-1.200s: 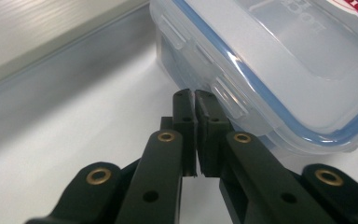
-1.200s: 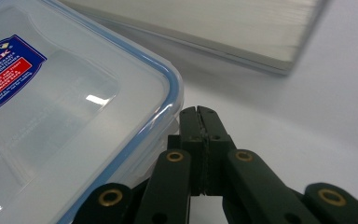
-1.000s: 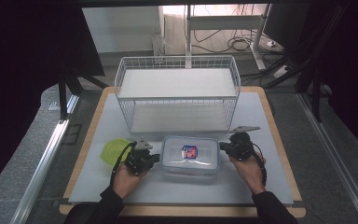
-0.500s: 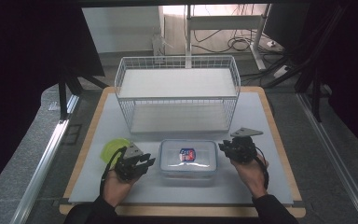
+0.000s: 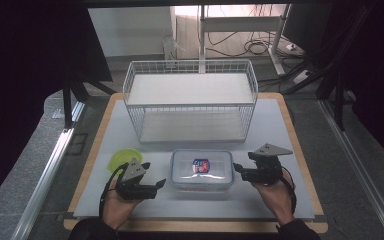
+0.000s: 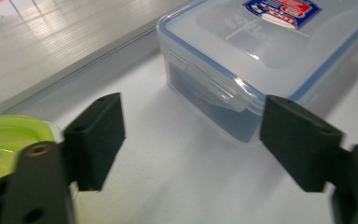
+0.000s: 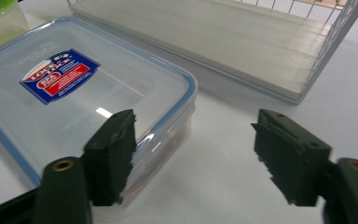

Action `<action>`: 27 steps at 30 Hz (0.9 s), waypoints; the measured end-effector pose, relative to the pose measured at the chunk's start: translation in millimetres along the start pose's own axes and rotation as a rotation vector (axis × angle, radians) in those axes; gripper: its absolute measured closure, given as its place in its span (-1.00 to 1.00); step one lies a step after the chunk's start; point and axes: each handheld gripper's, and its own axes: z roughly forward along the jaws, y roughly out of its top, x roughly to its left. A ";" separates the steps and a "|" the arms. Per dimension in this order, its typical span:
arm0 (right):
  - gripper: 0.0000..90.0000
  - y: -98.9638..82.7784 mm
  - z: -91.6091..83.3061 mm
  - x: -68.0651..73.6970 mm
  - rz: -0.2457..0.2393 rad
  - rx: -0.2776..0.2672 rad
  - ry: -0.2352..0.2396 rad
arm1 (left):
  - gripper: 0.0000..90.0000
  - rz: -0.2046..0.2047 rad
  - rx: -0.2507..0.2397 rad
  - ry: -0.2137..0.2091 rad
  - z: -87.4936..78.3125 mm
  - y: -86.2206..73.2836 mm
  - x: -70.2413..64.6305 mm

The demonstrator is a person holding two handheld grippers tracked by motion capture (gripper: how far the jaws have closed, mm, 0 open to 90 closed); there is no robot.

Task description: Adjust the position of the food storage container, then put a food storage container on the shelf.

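Left to right across the worktop [image 5: 290, 150]: a green-lidded container [image 5: 125, 160] at near left; the left gripper [image 5: 147, 177], jaws apart and holding nothing, having just been opening; the clear lidded food container [image 5: 201, 170] at near centre, just in front of the white wire basket [image 5: 190, 100]; the right gripper [image 5: 241, 171], jaws likewise apart and empty after just opening. Both grippers stand just off the container's short ends.

Handling, as a judgement: the container is rigid plastic with smooth, probably slippery walls, light unless the dark contents add weight. The short ends, under the lid rim, offer the surest hold; the hinged latch flaps may give under pressure.

The left gripper view shows the latch flap [image 6: 214, 88] on the container's left end and dark contents behind the wall. The right gripper view shows the red-and-blue label [image 7: 58, 74] and the blue seal along the lid edge. The high view alone shows both grippers together with the basket.
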 end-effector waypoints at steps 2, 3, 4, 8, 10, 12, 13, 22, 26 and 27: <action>-0.48 -3.1 -2.8 1.1 0.002 -0.006 0.000 | -0.61 0.000 -0.002 -0.010 -0.4 -1.3 -1.1; -0.52 -4.8 -4.1 1.6 0.006 -0.007 0.001 | -0.62 0.006 0.008 -0.020 0.0 -2.4 -1.5; -0.57 -7.0 -5.1 1.9 0.007 -0.007 0.003 | -0.64 0.011 0.011 -0.019 0.5 -3.3 -1.9; -0.71 -10.3 -6.9 2.1 0.006 -0.016 0.004 | -0.75 0.011 0.020 -0.030 3.7 -3.7 -1.1; -0.79 -10.3 -5.9 1.0 0.008 -0.013 0.010 | -0.85 0.020 0.020 -0.035 5.3 -3.1 -1.5; -0.83 -10.5 -4.7 0.4 -0.001 -0.003 0.027 | -0.91 0.009 0.012 -0.054 6.5 -2.1 -1.1; -0.84 -10.5 -4.2 0.0 -0.003 -0.002 0.032 | -0.91 -0.002 0.009 -0.067 6.8 -1.2 -0.8; -0.92 -7.3 2.3 -0.6 0.011 0.031 0.084 | -0.90 -0.033 0.034 -0.129 15.5 17.8 4.1; -0.95 -3.7 6.9 1.0 0.022 0.064 0.100 | -0.88 -0.064 0.056 -0.142 28.3 28.8 7.2; -0.95 -2.8 7.8 0.9 0.029 0.068 0.105 | -0.88 -0.071 0.066 -0.151 31.0 30.3 7.9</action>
